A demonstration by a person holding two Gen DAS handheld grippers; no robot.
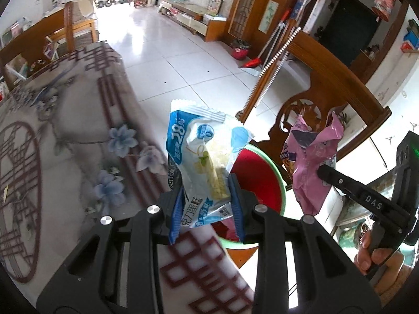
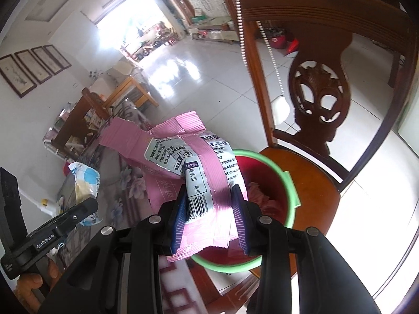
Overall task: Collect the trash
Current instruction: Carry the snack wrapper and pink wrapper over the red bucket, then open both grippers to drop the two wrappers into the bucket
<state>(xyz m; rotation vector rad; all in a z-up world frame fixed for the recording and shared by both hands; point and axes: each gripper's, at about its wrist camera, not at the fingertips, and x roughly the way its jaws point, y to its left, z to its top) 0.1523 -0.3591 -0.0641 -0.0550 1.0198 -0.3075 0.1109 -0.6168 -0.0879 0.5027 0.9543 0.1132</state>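
Both wrappers hang near the bin [image 2: 289,180] on the chair. The left hand-held gripper [image 1: 207,196] pinches the blue wrapper [image 1: 201,154]; the right hand-held gripper [image 2: 209,217] clamps the pink wrapper [image 2: 199,162]. Centre each over the bin's mouth before releasing.

Bin [image 2: 289,180] on wooden chair [image 2: 314,183]

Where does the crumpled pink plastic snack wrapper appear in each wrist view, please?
Left wrist view: the crumpled pink plastic snack wrapper is at right of centre, pinched by the right gripper entering from the right edge.
Right wrist view: the wrapper fills the lower centre, between this gripper's blue fingers.
Shared landmark: the red bucket with a green rim on the carved wooden chair.
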